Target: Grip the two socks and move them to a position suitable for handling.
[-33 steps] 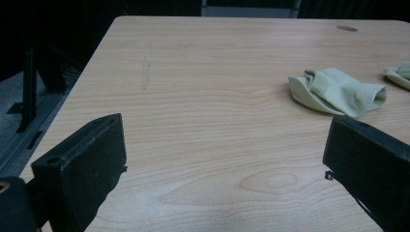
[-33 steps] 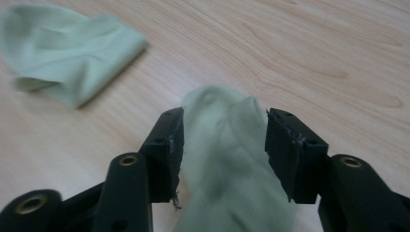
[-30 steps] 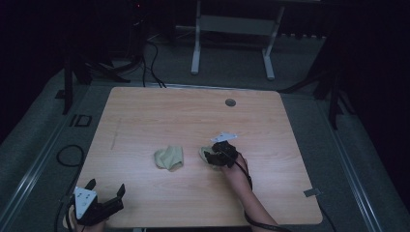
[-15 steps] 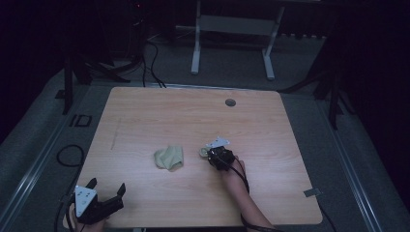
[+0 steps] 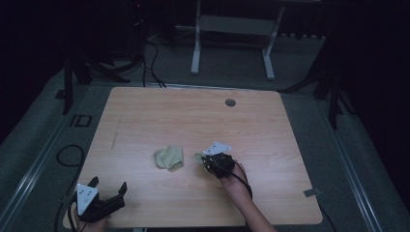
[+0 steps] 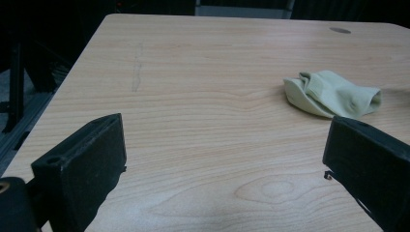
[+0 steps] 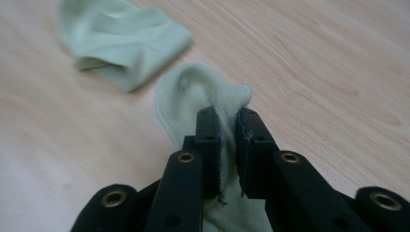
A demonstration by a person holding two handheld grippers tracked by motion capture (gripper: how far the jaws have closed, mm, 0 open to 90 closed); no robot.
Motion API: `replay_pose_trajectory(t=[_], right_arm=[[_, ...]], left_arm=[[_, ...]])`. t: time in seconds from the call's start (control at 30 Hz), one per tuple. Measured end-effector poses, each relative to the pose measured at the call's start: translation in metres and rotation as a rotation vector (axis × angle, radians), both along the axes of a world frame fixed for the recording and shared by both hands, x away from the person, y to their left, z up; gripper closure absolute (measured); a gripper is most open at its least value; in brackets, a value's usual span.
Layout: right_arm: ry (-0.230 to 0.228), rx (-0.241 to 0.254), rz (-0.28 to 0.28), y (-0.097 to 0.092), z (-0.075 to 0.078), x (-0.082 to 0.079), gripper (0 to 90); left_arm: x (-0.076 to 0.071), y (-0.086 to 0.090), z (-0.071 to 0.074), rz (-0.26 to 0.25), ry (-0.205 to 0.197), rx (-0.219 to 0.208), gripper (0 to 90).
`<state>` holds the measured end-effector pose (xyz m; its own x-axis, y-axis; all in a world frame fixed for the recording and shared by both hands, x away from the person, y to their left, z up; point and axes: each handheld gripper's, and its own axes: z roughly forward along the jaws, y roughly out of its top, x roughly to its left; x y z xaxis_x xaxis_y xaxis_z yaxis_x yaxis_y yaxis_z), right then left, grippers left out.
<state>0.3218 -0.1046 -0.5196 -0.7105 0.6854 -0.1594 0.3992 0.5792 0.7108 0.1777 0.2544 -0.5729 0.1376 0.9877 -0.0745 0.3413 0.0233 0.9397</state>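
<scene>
Two pale green socks are on the wooden table [image 5: 145, 121]. One sock [image 5: 169, 158] [image 6: 333, 94] [image 7: 121, 38] lies crumpled near the middle. My right gripper [image 5: 207, 161] [image 7: 227, 121] pinches the fabric of the second sock [image 5: 199, 157] [image 7: 193, 92], just right of the first; its jaws have just been closing on it, and the cloth bulges up past the tips. At the near left corner my left gripper [image 5: 109, 187] [image 6: 222, 159] rests open, with bare table between its jaws.
A round grommet hole [image 5: 230, 102] [image 6: 340, 30] sits near the table's far edge. Beyond the table stand a white desk frame [image 5: 232, 24] and cables [image 5: 150, 53] on the grey floor. Dark stands flank the table.
The right gripper closed on the second sock and drew back toward the near edge, a little upward, taking the sock's edge along. The left gripper and the first sock stayed put.
</scene>
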Motion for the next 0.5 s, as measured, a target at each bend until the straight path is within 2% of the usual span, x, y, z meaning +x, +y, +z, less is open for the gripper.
replay_pose_trajectory(t=[0.03, 0.1, 0.13, 0.17, 0.23, 0.5], right_arm=[[-0.004, 0.029, 0.033, 0.0, 0.005, -0.012, 81.0], [-0.014, 0.032, 0.048, 0.0, 0.007, -0.018, 81.0], [-0.026, 0.031, 0.08, 0.002, 0.01, -0.029, 81.0], [-0.026, 0.031, 0.08, 0.002, 0.01, -0.029, 81.0], [-0.029, 0.036, 0.103, 0.002, 0.012, -0.044, 80.9], [0.01, 0.027, 0.115, 0.001, 0.004, -0.074, 80.9]], left_arm=[[0.0, -0.001, 0.0, 0.0, -0.003, 0.005, 1.8], [0.0, -0.001, 0.0, -0.001, -0.003, 0.006, 1.8], [0.0, -0.001, 0.0, 0.0, -0.002, 0.005, 1.8], [0.001, -0.001, 0.0, -0.002, -0.001, 0.003, 1.8], [0.001, -0.002, 0.0, -0.006, -0.001, 0.002, 1.8], [0.0, -0.005, 0.001, -0.017, -0.001, 0.006, 1.8]])
